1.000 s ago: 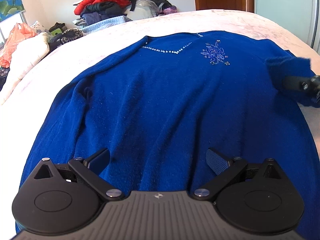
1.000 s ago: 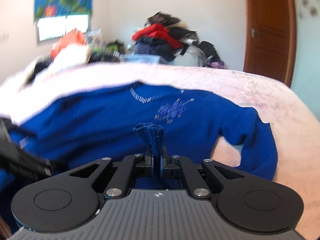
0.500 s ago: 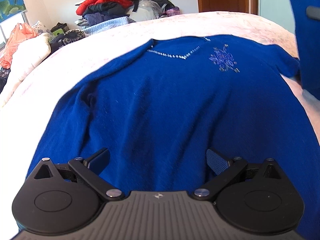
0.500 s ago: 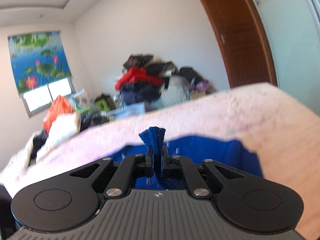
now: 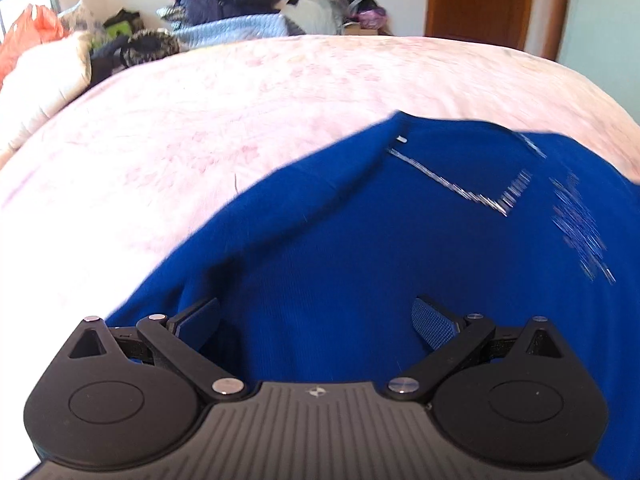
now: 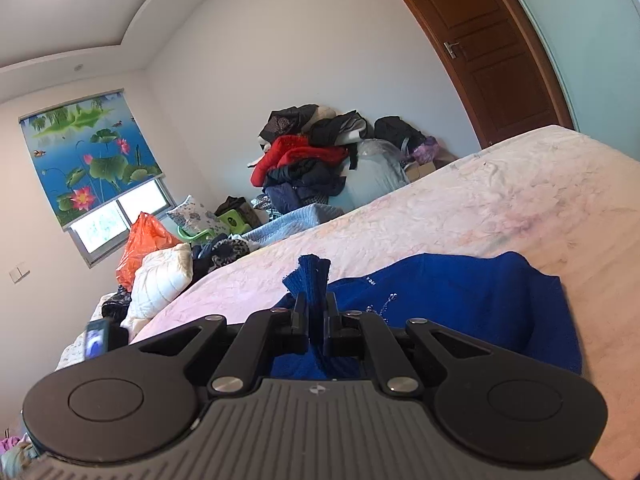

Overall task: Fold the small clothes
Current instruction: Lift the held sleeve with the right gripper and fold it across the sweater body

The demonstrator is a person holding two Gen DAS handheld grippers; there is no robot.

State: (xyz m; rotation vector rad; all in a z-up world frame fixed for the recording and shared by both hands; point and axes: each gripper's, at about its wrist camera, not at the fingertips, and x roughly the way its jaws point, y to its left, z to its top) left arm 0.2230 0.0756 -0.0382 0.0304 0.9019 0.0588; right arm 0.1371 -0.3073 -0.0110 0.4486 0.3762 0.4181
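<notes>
A bright blue sweater (image 5: pixel 360 248) with a beaded neckline lies spread on the pink bed (image 5: pixel 200 128). My left gripper (image 5: pixel 316 320) is open and empty, its two fingers hovering low over the sweater's left side. In the right wrist view, my right gripper (image 6: pixel 311 312) is shut on a bunched fold of the sweater (image 6: pixel 460 300), with a tuft of blue cloth sticking up between the fingers. The rest of the sweater trails to the right over the bed (image 6: pixel 520 200).
A heap of mixed clothes (image 6: pixel 312 160) stands at the far wall behind the bed. A white pillow (image 6: pixel 160 280) and an orange bag (image 6: pixel 144 240) lie at the bed's left side. A brown door (image 6: pixel 500 48) is at the far right.
My right gripper has lifted and tilted upward with the pinched blue cloth. My left gripper has shifted left and forward over the sweater, so more bare bed shows on its left.
</notes>
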